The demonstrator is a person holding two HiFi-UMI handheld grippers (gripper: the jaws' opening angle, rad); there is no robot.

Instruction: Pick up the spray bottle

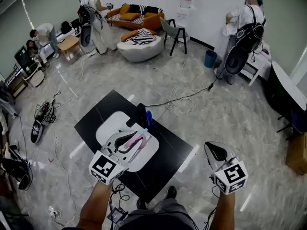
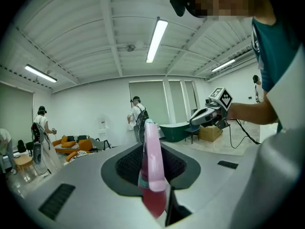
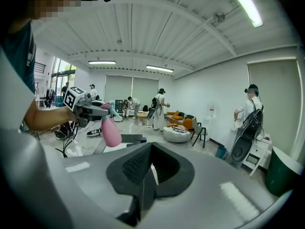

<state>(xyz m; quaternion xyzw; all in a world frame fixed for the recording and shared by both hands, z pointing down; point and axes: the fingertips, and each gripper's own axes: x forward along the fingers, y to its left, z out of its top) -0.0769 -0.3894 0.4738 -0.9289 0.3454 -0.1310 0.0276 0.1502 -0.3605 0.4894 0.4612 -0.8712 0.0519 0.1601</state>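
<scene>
Our left gripper is nearest, its jaws narrowed onto the pink spray bottle. We pinch the bottle's body between them, and its head points away from us. It is clear of the worktop, in the air over the near half of a white board. Our right gripper is raised well apart from it, jaws pressed together with nothing between them. Below, the white board lies on the black worktop. At the board's far edge stand a dark thing and a blue thing, side by side. Beyond the worktop, cables trail over the pale floor. Farther off we see a white round seat, an orange sofa and a person in white by the far wall.
</scene>
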